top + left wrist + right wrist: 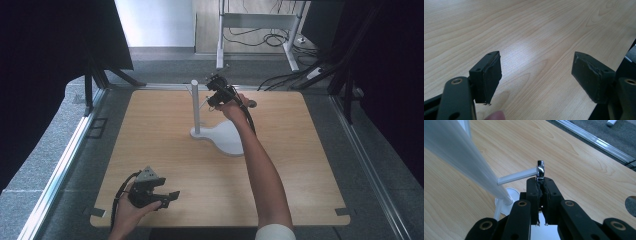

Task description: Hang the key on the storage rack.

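Ring (pixel 540 169) clamped in right gripper (pixel 540 181) at stand (pixel 196 107) peg (pixel 516 176); left gripper (pixel 536 75) jaws apart, empty.

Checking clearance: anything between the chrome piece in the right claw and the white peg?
Nothing visible. The right claw is shut on the chrome piece, which meets the peg's tip; whether it is threaded on is unclear. The post stands at the peg's far end.
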`<state>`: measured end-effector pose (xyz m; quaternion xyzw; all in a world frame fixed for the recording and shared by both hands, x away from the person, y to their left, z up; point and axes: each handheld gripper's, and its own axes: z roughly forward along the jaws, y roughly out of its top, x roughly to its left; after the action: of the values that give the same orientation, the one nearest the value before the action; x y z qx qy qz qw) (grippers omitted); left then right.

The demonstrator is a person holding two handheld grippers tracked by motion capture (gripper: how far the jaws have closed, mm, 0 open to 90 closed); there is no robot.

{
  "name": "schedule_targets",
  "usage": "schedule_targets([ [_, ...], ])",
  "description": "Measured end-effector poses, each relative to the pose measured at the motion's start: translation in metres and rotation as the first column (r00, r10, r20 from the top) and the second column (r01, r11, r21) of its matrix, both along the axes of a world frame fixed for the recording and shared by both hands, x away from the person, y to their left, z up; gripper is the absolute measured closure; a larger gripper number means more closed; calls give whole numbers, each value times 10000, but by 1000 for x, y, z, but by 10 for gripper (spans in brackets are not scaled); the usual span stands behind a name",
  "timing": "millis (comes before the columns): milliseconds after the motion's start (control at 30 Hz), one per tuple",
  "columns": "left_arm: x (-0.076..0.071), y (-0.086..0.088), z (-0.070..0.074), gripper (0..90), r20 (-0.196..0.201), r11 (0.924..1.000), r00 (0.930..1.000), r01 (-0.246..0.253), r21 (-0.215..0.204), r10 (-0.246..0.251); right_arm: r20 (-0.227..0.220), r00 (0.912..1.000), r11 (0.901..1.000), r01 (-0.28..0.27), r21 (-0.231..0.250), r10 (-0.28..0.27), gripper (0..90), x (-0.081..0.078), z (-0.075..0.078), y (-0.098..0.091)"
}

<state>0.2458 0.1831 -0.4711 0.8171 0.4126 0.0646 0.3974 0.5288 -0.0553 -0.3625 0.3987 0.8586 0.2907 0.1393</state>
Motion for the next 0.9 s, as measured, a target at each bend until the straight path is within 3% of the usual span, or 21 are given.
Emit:
schedule_targets([
  [367, 0, -1, 0, 244, -22, 10000, 10000, 1, -11, -1, -1, 9997, 9997, -246, -59, 246, 828, -7, -3, 6],
  [533, 0, -2, -1, 244, -34, 10000, 10000, 32, 58, -32, -2, 9980, 9980, -631, -71, 631, 788, -15, -7, 6],
  [900, -1, -7, -2, 244, -59, 9998, 9999, 132, 163, -131, 432, 9958, 9960, -819, 349, 804, 592, -42, -4, -10],
])
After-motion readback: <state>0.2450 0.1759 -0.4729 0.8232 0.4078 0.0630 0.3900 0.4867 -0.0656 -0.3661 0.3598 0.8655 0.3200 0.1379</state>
